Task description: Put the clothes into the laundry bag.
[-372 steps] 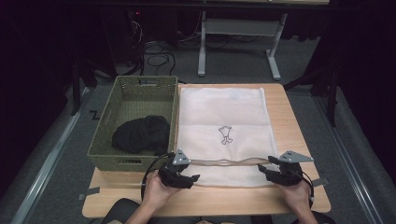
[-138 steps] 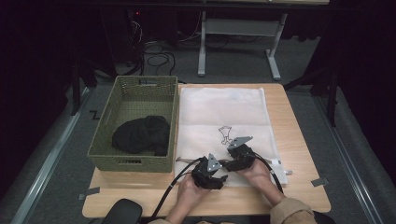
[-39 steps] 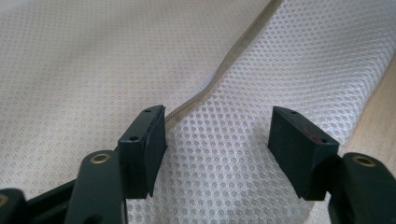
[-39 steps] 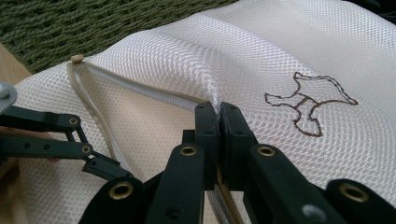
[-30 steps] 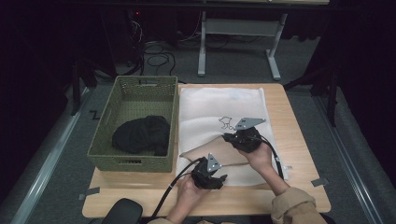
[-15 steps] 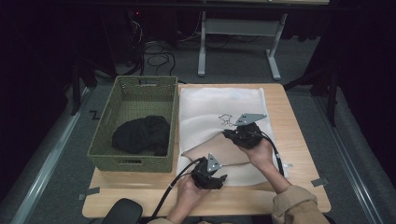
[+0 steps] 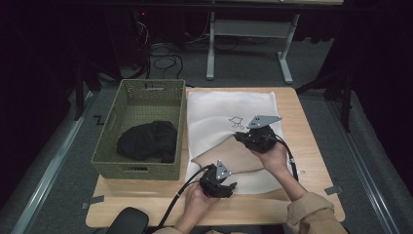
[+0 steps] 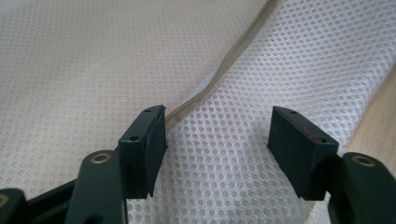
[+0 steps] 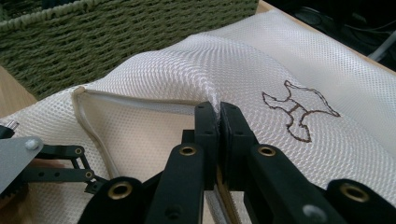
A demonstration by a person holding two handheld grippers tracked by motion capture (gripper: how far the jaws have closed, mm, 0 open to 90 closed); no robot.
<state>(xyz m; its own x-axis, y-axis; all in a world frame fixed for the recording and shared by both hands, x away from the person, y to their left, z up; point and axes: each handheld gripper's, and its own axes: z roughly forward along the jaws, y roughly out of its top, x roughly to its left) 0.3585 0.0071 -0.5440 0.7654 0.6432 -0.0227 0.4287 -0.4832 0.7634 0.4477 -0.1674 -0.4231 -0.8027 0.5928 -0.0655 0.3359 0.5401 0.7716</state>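
The white mesh laundry bag with a beige zipper edge lies flat on the light wooden table, just beside the green woven basket, and it covers the middle of the tabletop up to the far edge. Its near opening is lifted: the upper layer rises like a small tent, and the beige inside shows under it.

The right gripper is clenched on this upper layer at the zipper edge, close to the small bird drawing printed on the mesh. The left gripper rests over the lower layer near the front edge of the table; its jaws stand apart and press on nothing (the beige seam runs past the left jaw).

To the right of the bag there is a free strip of bare table. On the left the wall of the basket stands close to the bag. A black crumpled cloth lies inside the basket.
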